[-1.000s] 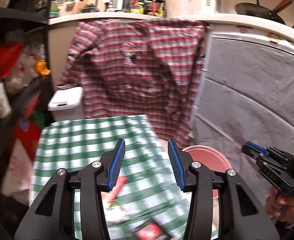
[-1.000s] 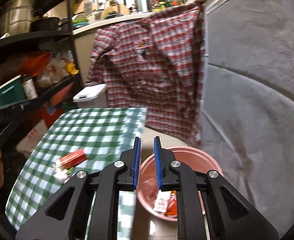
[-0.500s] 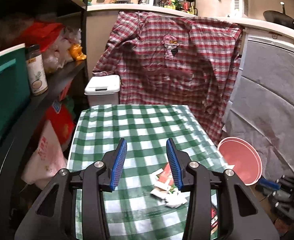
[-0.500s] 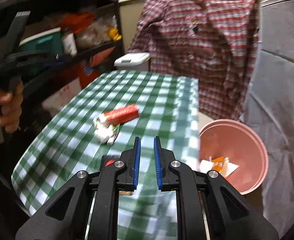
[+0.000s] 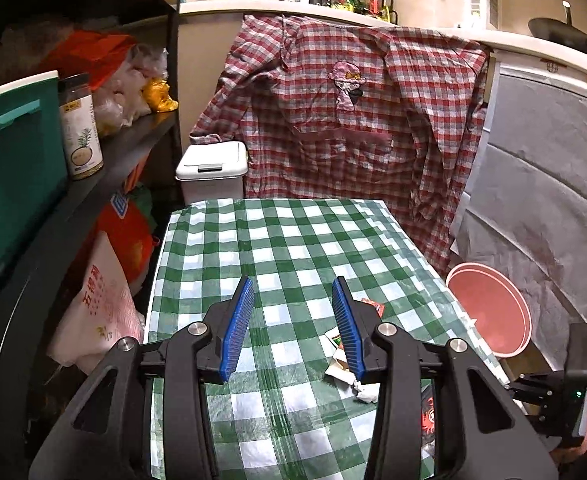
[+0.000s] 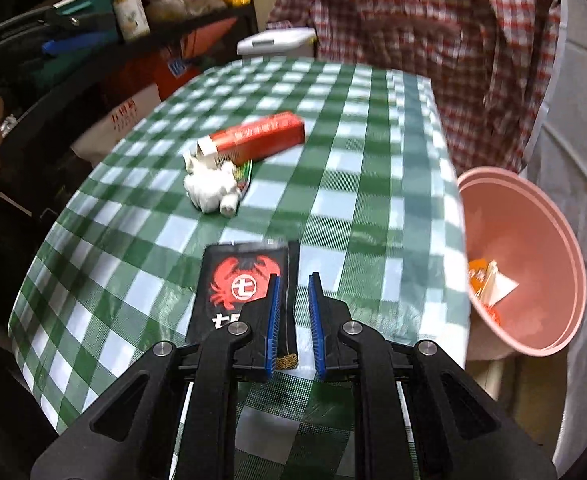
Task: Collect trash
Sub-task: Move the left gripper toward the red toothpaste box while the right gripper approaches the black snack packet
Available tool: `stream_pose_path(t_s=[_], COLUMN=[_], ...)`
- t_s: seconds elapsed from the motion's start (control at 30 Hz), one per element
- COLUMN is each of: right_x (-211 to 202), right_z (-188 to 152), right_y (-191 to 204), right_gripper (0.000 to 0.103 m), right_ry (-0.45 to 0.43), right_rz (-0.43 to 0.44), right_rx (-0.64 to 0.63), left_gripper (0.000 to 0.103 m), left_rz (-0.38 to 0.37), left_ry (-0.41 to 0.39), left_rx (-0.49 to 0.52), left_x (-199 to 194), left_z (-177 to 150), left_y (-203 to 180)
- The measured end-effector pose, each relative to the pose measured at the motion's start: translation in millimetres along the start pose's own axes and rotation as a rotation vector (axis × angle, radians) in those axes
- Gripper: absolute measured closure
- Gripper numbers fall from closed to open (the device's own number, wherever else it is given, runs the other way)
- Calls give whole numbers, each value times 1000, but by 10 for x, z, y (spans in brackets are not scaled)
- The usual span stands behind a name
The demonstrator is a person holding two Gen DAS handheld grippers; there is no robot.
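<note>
A black packet with a red crab logo lies on the green checked tablecloth, just ahead and left of my right gripper, whose jaws stand a narrow gap apart and empty. Farther on lie a red carton and crumpled white paper. A pink bin right of the table holds some wrappers. My left gripper is open and empty above the table, with the crumpled trash partly hidden behind its right finger. The pink bin also shows in the left wrist view.
A black shelf with a teal box, a jar and bags runs along the table's left side. A white lidded bin stands behind the table. A plaid shirt hangs at the back. Grey sheeting covers the right wall.
My right gripper swung from over the pink bin to the table and now sits low by the crab packet. My left gripper swung left to face the table; it stayed open.
</note>
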State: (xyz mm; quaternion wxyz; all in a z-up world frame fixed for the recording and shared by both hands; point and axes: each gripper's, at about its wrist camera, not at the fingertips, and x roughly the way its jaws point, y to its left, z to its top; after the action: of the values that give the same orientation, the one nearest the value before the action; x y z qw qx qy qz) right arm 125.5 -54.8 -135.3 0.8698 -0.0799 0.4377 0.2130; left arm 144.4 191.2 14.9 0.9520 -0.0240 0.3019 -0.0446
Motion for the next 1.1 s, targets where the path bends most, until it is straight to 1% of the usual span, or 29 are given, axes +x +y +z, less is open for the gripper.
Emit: stream_pose_path(t_s=[0.17, 0.37, 0.4, 0.43, 0.53, 0.6, 0.73, 0.87, 0.97, 1.0, 1.1], right_x=[136, 163, 164, 164, 147, 114, 44, 2, 53, 76, 141], right_z=[-44, -44, -44, -44, -44, -39, -15, 8, 7, -1, -14], right_y=[-22, -23, -23, -20, 9, 15, -15, -87, -149, -166, -197], right_gripper=[88, 89, 92, 97, 102, 103, 103, 103, 102, 99, 98], right_ry=[52, 63, 63, 66, 61, 50, 20, 1, 32, 44, 78], right_rz=[1, 14, 17, 25, 35, 40, 20, -24, -17, -18, 2], right_rx=[10, 3, 2, -2, -19, -29, -31, -20, -2, 4, 21], left_gripper=[62, 62, 62, 62, 62, 62, 62, 62, 60, 60, 60], left_rz=[-12, -35, -43, -51, -71, -80, -111, -141, -147, -146, -147], left_ry=[13, 34, 38, 45, 65, 86, 137, 204, 262, 278, 311], left_rx=[14, 21, 18, 14, 11, 15, 26, 35, 54, 60, 70], left_x=[62, 159, 183, 215, 300, 389, 586, 798, 975, 1026, 1138], left_z=[-21, -53, -57, -63, -92, -130, -211, -308, -406, -438, -515], left_y=[-10, -29, -30, -35, -55, -85, -185, -282, -363, -386, -435])
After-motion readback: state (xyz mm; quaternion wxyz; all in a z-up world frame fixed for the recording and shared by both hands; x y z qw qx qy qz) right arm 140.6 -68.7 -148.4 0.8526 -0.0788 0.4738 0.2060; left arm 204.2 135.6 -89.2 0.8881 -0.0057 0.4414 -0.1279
